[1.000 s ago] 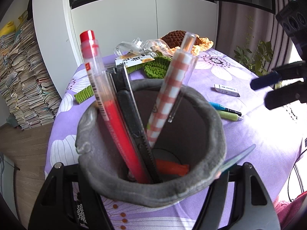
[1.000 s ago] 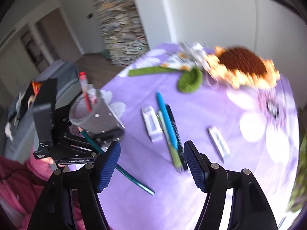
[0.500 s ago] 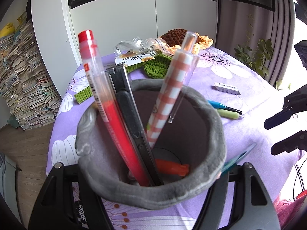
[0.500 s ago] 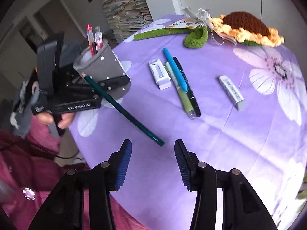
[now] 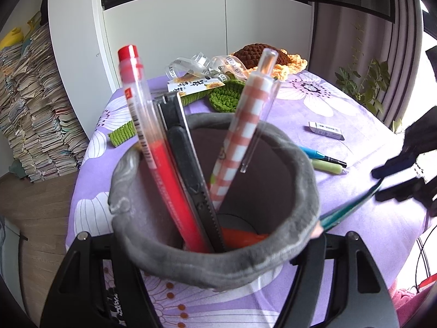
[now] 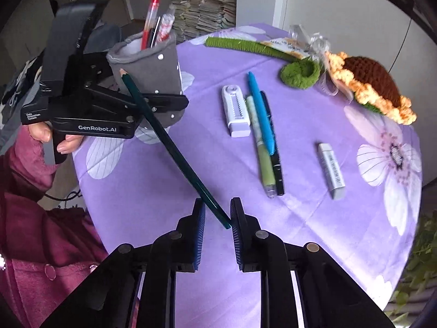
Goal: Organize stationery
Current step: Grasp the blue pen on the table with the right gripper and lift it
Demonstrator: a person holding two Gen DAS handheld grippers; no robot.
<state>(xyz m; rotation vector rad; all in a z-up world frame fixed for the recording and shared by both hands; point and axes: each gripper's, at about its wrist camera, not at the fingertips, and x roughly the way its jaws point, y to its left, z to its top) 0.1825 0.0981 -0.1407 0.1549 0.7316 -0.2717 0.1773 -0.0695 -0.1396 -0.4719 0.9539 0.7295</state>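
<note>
My left gripper [image 5: 218, 248] is shut on a grey felt pen holder [image 5: 169, 248], held at the table's near edge; it also shows in the right wrist view [image 6: 153, 65]. Inside stand a red pen [image 5: 153, 142], a black utility knife [image 5: 188, 164] and a pink checked pen [image 5: 240, 136]. A dark green pencil [image 6: 169, 142] leans against the holder's outside, tip up. My right gripper [image 6: 217, 220] has its jaws narrowly apart around the pencil's lower end, which touches the right pad. On the cloth lie a blue pen [image 6: 260, 114], a green pen [image 6: 262, 153], a black pen [image 6: 277, 169], a white correction tape [image 6: 236, 110] and an eraser [image 6: 331, 169].
The table has a purple flowered cloth [image 6: 314, 232]. A crocheted sunflower [image 6: 368, 82] with green stem [image 6: 240, 45] and ribbon lies at the far side. Stacks of papers [image 5: 35, 125] stand on the floor by a white cabinet [image 5: 204, 35].
My right gripper has come down to the pencil's lower end and narrowed its jaws around it. The left gripper keeps the holder still.
</note>
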